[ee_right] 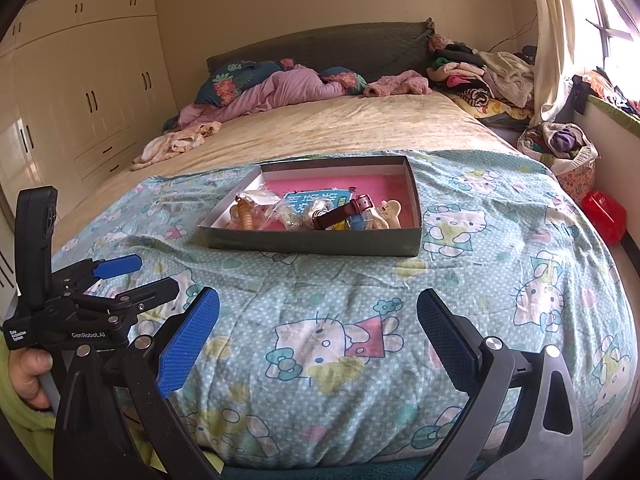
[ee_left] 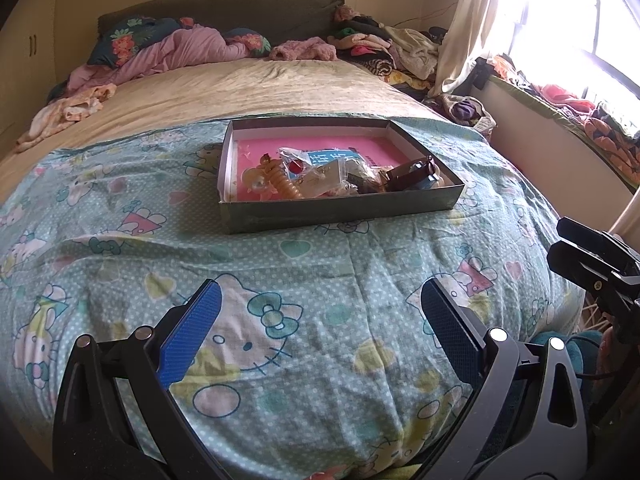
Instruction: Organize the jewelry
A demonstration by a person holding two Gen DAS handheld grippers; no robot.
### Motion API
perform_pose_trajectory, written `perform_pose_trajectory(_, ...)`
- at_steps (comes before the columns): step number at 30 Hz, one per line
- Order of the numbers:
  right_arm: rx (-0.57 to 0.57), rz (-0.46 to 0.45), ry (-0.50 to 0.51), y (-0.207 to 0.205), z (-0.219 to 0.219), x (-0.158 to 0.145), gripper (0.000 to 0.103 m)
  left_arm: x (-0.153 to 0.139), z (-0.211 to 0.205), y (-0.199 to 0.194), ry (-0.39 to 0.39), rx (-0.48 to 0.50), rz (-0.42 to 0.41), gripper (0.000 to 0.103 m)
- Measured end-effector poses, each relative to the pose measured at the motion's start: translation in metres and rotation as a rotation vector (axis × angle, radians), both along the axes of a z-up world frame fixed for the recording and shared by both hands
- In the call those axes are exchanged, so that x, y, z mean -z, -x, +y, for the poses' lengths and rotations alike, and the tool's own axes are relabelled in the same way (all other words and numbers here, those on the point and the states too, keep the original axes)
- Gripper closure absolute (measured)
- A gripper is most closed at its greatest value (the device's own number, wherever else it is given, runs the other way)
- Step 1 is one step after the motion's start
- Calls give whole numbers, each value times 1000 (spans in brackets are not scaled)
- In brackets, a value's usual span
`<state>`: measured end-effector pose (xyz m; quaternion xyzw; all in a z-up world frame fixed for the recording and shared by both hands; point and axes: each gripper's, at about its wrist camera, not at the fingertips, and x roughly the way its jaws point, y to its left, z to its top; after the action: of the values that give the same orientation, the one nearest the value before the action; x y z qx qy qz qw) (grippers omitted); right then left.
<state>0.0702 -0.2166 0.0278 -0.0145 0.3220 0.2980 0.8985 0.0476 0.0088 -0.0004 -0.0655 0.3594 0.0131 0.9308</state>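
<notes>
A shallow grey box with a pink bottom [ee_left: 256, 222] [ee_right: 320, 246] lies on the Hello Kitty blanket [ee_left: 280, 280] [ee_right: 480, 264]. In it lie a beige beaded hair clip [ee_left: 280, 184] [ee_right: 245, 216], clear plastic bags with small jewelry [ee_left: 320, 168] [ee_right: 294, 216], a brown strap watch [ee_left: 412, 172] [ee_right: 342, 212] and a cream hair clip [ee_right: 392, 212]. My left gripper [ee_left: 320, 308] is open and empty, over the blanket in front of the box; it also shows at the left of the right wrist view [ee_right: 132, 276]. My right gripper [ee_right: 318, 312] is open and empty, short of the box.
Pink bedding and pillows [ee_right: 280, 84] lie at the headboard, and piled clothes [ee_right: 480, 68] at the far right. A bag of clothes [ee_right: 560, 148] and a red box [ee_right: 604, 216] sit on the floor to the right. Wardrobes [ee_right: 80, 100] line the left wall.
</notes>
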Motion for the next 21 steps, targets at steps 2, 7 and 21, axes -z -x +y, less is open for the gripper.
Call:
perform_pose_trajectory(2,0,0,0,0,0,0,4,0,0,0,0,0,1,10)
perform_pose_trajectory(7,1,0,1,0,0,0,4,-1,1,0,1,-1,-2,10)
perform_pose_trajectory(21,-3,2,5,0,1,2,4,-3,-1,2,-8,0,-12,10)
